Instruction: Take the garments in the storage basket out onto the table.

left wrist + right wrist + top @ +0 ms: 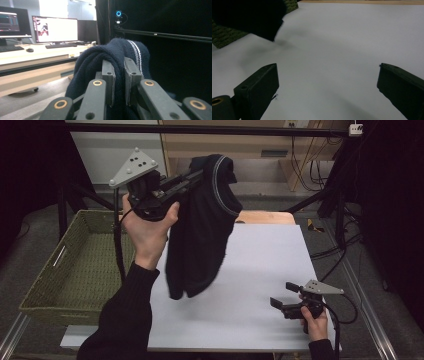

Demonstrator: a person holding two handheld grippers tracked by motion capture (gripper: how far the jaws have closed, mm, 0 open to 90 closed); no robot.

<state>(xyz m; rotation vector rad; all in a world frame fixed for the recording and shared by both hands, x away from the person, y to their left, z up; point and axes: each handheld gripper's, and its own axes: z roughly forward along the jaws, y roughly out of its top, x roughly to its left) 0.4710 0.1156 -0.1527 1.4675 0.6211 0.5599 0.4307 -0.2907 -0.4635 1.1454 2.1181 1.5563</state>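
A dark navy knitted sweater with a thin white stripe at its neckline hangs in the air over the left part of the white table. My left gripper, held up high in a hand, is shut on a fold of the sweater near the collar. The sweater's lower hem dangles just above the table. Low at the table's front right, my right gripper stands open with nothing between its fingers.
A green woven basket stands to the left of the table, below the raised left hand. A wooden board edge shows at the table's far side. Desks with monitors stand beyond.
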